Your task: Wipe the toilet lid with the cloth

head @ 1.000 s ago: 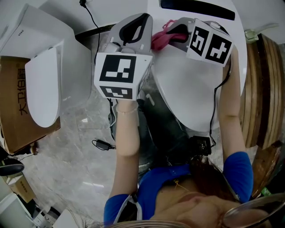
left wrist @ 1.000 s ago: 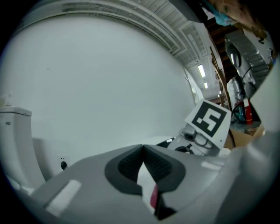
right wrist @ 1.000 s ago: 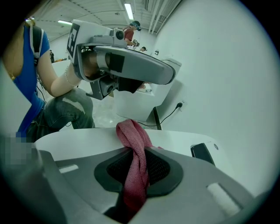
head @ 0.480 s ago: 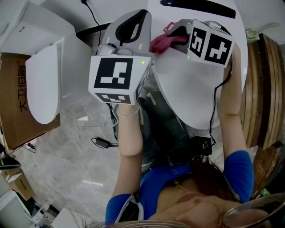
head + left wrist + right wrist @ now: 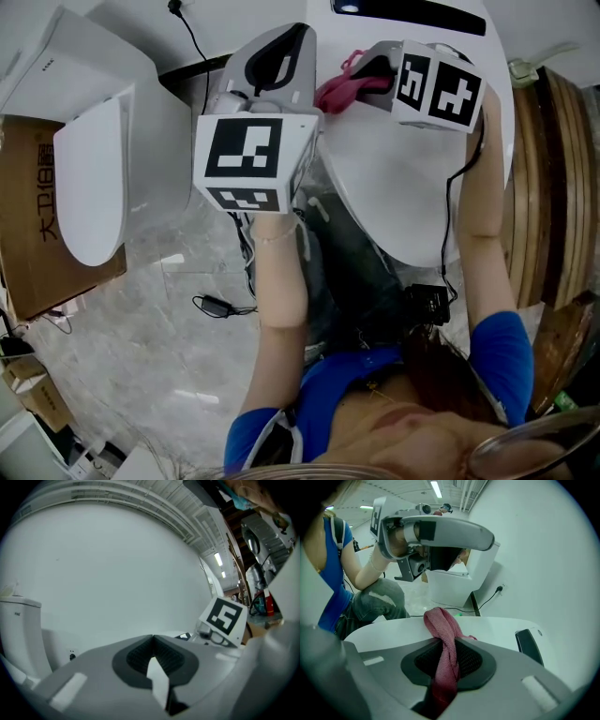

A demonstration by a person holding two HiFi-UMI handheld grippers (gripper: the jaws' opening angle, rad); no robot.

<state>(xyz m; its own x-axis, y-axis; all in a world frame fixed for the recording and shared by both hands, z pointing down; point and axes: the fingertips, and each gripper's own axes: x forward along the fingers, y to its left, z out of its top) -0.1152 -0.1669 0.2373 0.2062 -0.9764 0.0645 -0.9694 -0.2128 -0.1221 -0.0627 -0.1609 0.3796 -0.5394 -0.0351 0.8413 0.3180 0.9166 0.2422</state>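
The white toilet lid (image 5: 403,187) lies closed below me. My right gripper (image 5: 364,67) is shut on a pink cloth (image 5: 336,90), which touches the lid's far left end. In the right gripper view the cloth (image 5: 443,634) runs twisted between the pads and bunches on the lid (image 5: 389,632). My left gripper (image 5: 298,39) hovers just left of the lid, off its edge, jaws shut with nothing between them. In the left gripper view its jaws (image 5: 152,638) point at a bare white wall, with the right gripper's marker cube (image 5: 225,616) to the right.
A second white toilet (image 5: 89,169) stands to the left beside a cardboard box (image 5: 28,234). Cables and a black adapter (image 5: 214,303) lie on the marble floor. Stacked wooden rings (image 5: 553,187) are at the right. A black panel (image 5: 528,644) sits at the lid's back.
The left gripper swung a little left and back again. The right gripper, still shut on the cloth, has barely shifted at the lid's far end.
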